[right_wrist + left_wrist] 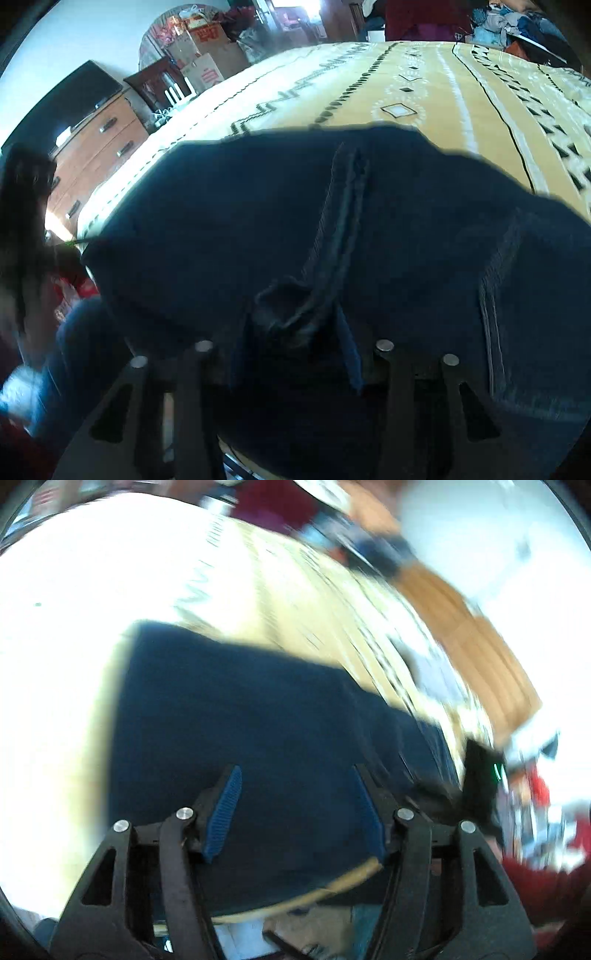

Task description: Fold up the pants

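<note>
Clearly the pants (295,221) lie on the bed (424,92), seam running away from the right claw (295,332), which pinches a bunch; left claw (295,812) gapes released over them, equally near

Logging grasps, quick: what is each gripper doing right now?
Left gripper: open, over the pants.
Right gripper: shut on pants fabric.

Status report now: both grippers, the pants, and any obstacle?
Left gripper open above the pants. Right gripper bunching pants fabric, grip unclear. Pants on yellow bedspread. No obstacle seen.
</note>
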Available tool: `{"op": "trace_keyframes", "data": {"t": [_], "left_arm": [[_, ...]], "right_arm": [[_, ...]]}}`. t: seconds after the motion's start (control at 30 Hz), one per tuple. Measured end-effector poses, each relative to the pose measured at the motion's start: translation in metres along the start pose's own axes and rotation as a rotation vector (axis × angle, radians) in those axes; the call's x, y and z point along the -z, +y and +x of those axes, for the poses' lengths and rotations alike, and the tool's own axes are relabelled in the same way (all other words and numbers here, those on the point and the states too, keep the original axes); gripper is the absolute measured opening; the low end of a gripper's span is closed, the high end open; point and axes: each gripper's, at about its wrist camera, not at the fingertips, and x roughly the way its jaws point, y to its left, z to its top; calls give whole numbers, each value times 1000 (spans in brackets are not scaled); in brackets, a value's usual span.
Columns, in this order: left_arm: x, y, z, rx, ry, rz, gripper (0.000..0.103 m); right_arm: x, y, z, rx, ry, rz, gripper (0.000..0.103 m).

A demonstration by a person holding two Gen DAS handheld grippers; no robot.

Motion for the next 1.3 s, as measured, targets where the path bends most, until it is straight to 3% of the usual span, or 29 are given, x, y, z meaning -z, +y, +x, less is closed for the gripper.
{"op": "trace_keyframes", "data": {"t": [0.07,0.2,0.3,0.33,0.37,0.43,0.53,0.57,0.6,0.67,0.77,0.83,0.9,1.07,1.3], "left_arm": [[-7,19,-12,-44,-36,-21,61],[-9,45,-11,-73,-48,-86,61],[-9,55,-9,-77,-57,-135,61],[-10,59,-10,-82,-64,-148,61],[-11,62,-12,-91,-72,-159,61],[-12,71,-20,-96,-85,-172,61],[-15,81,-23,-109,-94,-176,61],[-15,84,-22,-107,-92,-181,61],[-17,86,-20,-104,-88,-185,61],[-21,93,-16,-90,-68,-184,61],[-29,97,-10,-78,-26,-158,61],[-32,101,-3,-47,6,-149,61],[-34,106,-1,-32,22,-144,61],[-40,112,3,14,31,-156,61],[-36,109,1,4,32,-127,61]], "right_arm": [[-9,5,-13,15,-5,-7,48],[-67,17,-25,-7,-149,-67,48],[-105,3,28,17,-71,-48,48],[-108,-4,51,42,-2,-48,39],[-106,-9,63,64,23,-67,29],[-100,-8,60,79,1,-107,29],[-89,20,24,172,-83,-200,42],[-82,23,17,175,-107,-210,55],[-69,27,16,188,-107,-216,60],[-41,36,31,230,3,-266,60],[-25,55,8,316,-43,-268,60],[-10,87,-21,388,-121,-364,60],[9,120,-33,401,-154,-449,61],[60,194,-3,480,-148,-729,61],[62,222,42,562,-143,-865,60]]}}
